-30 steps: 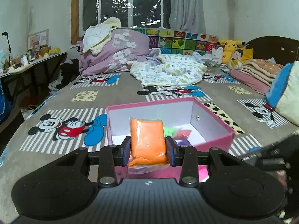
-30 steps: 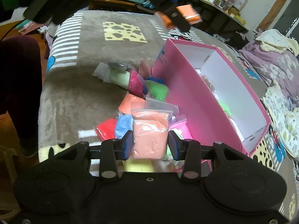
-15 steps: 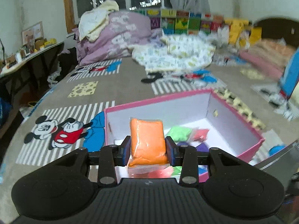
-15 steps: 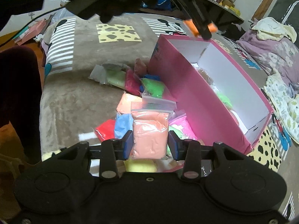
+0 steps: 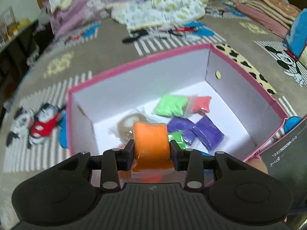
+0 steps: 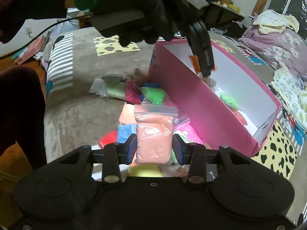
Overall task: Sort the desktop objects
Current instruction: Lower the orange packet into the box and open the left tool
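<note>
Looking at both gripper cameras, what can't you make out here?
- Left wrist view: the box floor nearest the camera, hidden behind the orange bag in the left gripper.
- Right wrist view: part of the loose pile, hidden behind the peach bag.
- Left wrist view: the bedding, motion-blurred.

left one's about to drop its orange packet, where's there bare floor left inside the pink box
Bare white floor shows in the pink box along its far wall, behind the tan packet, and by the right wall past the purple packets. The middle is crowded: green packet, red packet, purple ones. The left gripper holds the orange packet over the near side.
</note>
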The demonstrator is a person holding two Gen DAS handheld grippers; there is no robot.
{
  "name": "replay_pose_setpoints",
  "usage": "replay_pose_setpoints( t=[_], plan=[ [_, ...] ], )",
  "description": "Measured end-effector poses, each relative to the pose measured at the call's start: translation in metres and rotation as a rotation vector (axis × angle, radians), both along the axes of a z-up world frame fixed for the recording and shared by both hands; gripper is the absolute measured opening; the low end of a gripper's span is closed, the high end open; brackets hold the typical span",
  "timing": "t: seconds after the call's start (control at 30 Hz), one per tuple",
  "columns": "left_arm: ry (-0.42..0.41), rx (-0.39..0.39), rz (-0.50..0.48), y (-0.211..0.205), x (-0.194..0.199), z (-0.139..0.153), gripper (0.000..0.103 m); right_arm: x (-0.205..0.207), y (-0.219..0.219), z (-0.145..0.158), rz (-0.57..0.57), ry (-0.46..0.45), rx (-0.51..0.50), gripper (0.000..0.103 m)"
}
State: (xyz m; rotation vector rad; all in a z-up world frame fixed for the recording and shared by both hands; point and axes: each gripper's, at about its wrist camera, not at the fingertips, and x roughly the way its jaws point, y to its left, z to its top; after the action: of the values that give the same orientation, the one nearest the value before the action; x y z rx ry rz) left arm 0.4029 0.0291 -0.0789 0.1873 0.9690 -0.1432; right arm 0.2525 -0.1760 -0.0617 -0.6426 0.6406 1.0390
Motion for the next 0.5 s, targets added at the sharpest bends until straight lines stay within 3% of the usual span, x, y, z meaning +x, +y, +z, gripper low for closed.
replay_pose_setpoints(
  t=[0.23,0.5],
  plan=[
    [0.129,0.014,0.011,-0.003,0.02,-0.021,0.037,0.007,-0.007,-0.003,-0.026,0.033,0.033,0.04],
    [0.204,0.018,0.06,0.005,0.039,-0.034,0.037,0.002,-0.009,-0.01,-0.018,0.049,0.03,0.04]
  ],
)
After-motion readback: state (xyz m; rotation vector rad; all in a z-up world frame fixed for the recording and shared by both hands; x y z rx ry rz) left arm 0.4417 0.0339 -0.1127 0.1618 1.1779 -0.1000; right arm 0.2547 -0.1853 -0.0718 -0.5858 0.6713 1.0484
